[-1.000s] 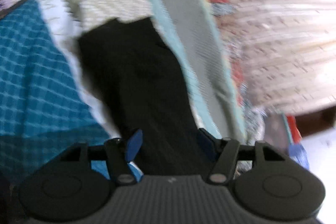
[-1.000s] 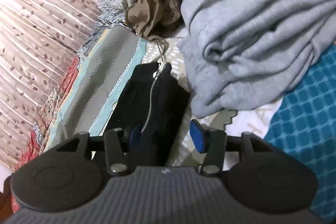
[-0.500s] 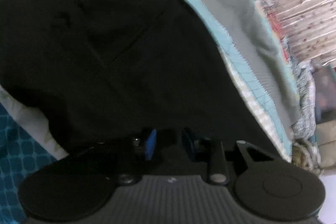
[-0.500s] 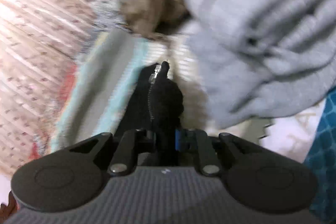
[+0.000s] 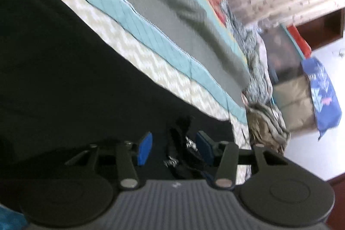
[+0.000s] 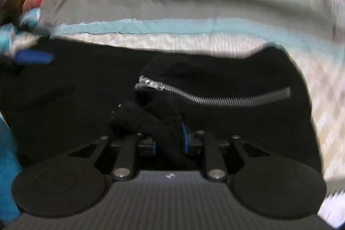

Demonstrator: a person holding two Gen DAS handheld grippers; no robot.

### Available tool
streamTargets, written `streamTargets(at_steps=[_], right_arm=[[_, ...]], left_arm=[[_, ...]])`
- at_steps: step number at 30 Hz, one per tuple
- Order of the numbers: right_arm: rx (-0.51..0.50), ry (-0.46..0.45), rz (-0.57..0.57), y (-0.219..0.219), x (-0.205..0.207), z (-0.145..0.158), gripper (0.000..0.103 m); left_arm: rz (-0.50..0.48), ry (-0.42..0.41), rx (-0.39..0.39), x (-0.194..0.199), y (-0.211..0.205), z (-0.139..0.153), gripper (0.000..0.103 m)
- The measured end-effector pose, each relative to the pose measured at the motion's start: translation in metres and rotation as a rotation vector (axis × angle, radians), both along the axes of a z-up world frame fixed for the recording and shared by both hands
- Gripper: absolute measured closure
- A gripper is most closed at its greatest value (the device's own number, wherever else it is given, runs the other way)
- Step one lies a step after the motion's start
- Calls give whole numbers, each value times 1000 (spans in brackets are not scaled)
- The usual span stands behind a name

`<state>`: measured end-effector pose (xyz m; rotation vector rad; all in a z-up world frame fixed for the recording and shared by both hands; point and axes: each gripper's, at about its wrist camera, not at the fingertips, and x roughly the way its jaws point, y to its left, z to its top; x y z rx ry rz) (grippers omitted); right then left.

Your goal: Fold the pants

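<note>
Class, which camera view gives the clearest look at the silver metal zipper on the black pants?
The right wrist view: the silver metal zipper runs in full across the folded black pants. The left wrist view shows only small silvery glints amid bunched black cloth; I cannot tell if they are the zipper.

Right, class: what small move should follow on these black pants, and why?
Probably let the right claw release: its jaws, just opening, pinch a bunch beside the zipper, already lying over the black pants; the left claw, also just opened, grips nothing.
</note>
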<state>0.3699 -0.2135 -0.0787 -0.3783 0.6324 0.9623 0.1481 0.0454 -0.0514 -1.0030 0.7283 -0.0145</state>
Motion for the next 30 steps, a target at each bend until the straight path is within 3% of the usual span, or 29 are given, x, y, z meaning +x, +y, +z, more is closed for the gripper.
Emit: streamTargets(at_steps=[1,2,4,6,10,12,13,14,15,16,17,18,19,21,24,30], right_arm=[[-8,13,19,-4,-2,6,47],[7,29,35,-12,-3,11,43],[67,58,46,-34,-3,24,42],[146,98,-15,-58,7,29,43],[320,225,-312,-116,49,26,43],[371,294,-444,-142,63,13,42],[398,345,-488,-149,71,5,42],[413,402,-520,-156,74,-5,43],[415,466,-549,-158,80,-16,43],[431,486,-557,-158,82,-21,44],[450,481,-556,-159,79,-19,44],[453,477,-552,-157,77,-17,43],[459,473,-549,-156,76,-13,43],[481,473,-553,-160,75,-9,43],[516,409,-512,-163,68,10,43],[520,363,-343,-120,50,25,43]], left_arm=[[-20,-11,-8,4,-9,-1,57],[-43,-26,-10,10,-20,-1,57],[-81,-50,-9,22,-36,-1,57],[-120,-65,-7,41,-56,1,59],[-199,-76,7,66,-84,-4,60],[-233,-11,96,81,-97,-19,62],[-247,43,161,86,-101,-33,73],[-232,67,190,88,-101,-49,96],[-206,52,152,86,-94,-57,97],[-179,61,54,85,-84,-63,97],[-152,83,-32,82,-74,-65,97],[-141,97,-58,81,-70,-62,97],[-137,97,-43,77,-68,-55,97],[-122,61,31,61,-61,-32,81],[-81,-44,39,19,-38,-2,77],[145,-148,155,-136,27,29,50]])
